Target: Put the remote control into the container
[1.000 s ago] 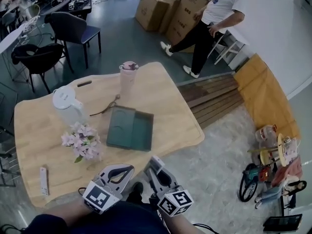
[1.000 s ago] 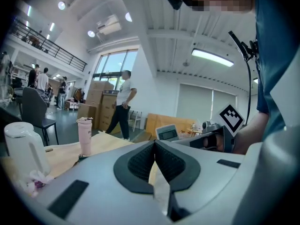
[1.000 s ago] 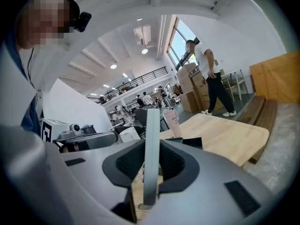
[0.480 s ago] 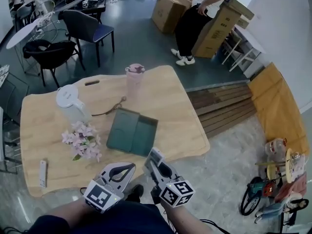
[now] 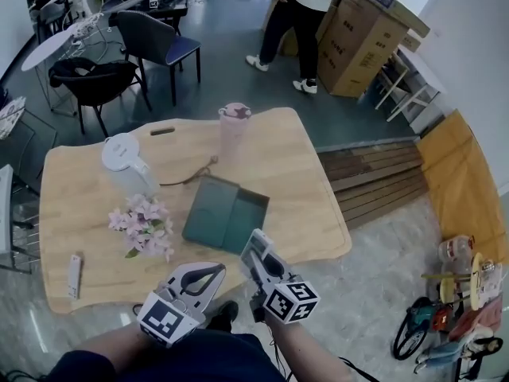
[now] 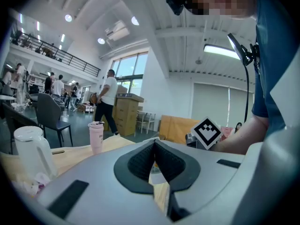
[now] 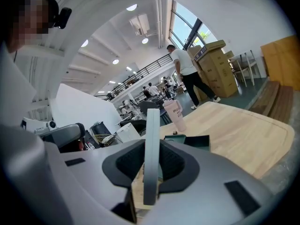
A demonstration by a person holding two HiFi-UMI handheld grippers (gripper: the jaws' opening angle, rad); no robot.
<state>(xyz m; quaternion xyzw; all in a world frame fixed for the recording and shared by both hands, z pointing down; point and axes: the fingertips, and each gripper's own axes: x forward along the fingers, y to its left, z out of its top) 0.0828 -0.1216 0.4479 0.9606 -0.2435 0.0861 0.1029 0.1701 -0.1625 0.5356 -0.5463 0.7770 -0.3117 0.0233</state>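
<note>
Right gripper (image 5: pixel 258 258) clamped on grey remote control (image 7: pixel 151 144), left gripper (image 5: pixel 213 272) pinched closed and empty, green container (image 5: pixel 225 216) open on wooden table (image 5: pixel 306 189).

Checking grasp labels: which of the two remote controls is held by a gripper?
The remote control clamped in the right gripper; the other remote control lies flat and untouched near the table's left corner.

right gripper (image 5: pixel 258 257) nearer container (image 5: pixel 226 216), bystander (image 5: pixel 296 22) walked left
</note>
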